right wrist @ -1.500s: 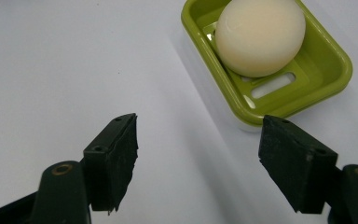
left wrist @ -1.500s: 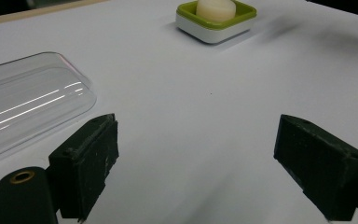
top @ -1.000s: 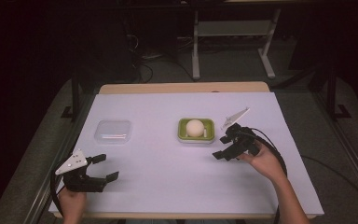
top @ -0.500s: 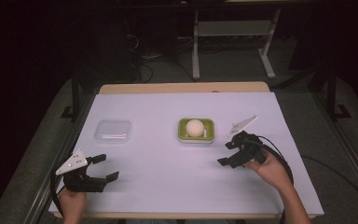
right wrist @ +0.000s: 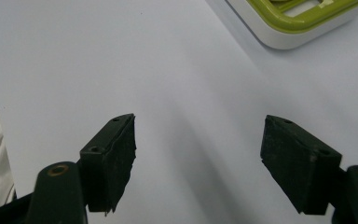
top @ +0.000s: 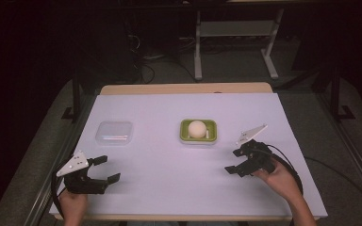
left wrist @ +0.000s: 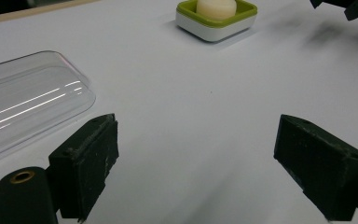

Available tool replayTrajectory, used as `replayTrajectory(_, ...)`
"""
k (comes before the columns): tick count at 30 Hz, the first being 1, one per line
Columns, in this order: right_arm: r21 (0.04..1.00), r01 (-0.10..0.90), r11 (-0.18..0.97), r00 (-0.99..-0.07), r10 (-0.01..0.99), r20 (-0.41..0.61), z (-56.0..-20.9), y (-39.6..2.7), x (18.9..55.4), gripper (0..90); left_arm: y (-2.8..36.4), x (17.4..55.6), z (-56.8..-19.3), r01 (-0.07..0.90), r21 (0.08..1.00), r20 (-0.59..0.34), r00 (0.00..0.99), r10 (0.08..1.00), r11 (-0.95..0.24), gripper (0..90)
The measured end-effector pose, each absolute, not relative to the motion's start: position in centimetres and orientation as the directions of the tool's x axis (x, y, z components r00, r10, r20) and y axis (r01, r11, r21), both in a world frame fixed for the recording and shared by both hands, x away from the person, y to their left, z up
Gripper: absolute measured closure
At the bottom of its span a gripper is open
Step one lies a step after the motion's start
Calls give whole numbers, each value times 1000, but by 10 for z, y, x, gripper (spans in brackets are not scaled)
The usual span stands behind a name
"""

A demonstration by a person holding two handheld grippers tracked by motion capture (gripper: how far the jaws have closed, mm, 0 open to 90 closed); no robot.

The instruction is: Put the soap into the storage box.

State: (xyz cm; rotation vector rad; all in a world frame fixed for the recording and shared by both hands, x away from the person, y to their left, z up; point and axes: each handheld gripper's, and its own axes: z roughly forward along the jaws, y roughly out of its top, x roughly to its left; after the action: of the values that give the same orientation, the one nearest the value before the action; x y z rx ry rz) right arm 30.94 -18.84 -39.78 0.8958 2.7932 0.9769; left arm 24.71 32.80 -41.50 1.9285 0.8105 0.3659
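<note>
Nearest, low over the white-covered counter point(top: 169, 188): black two-jaw left gripper point(top: 108, 168), fingers spread wide, holding nothing. To the right and a little farther in: black right gripper point(top: 233, 161), fingers about half apart and just now opening further, nothing between them, angled toward the dish. Beyond, mid-counter: cream round ball point(top: 197, 128) lying in the green-rimmed white square dish point(top: 185, 136); well apart to its left, a clear rounded plastic cover point(top: 115, 133) flat on the counter. Looks like a pause between steps, both hands free. Next move likely calls for bringing the left fingers squarely around the cover's edge, or the right fingers around the ball, before closing.
</note>
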Motion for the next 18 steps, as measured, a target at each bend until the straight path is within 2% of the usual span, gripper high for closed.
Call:
replayTrajectory(11, 589, 515, 623, -826, 544, 147, -406, -198, 287, 252, 327, 247, -415, 379, 874, -83, 734, 674, -305, 131)
replayTrajectory(18, 624, 511, 591, -814, 566, 130, -415, -206, 264, 212, 327, 247, -415, 378, 872, -79, 735, 673, -311, 131)
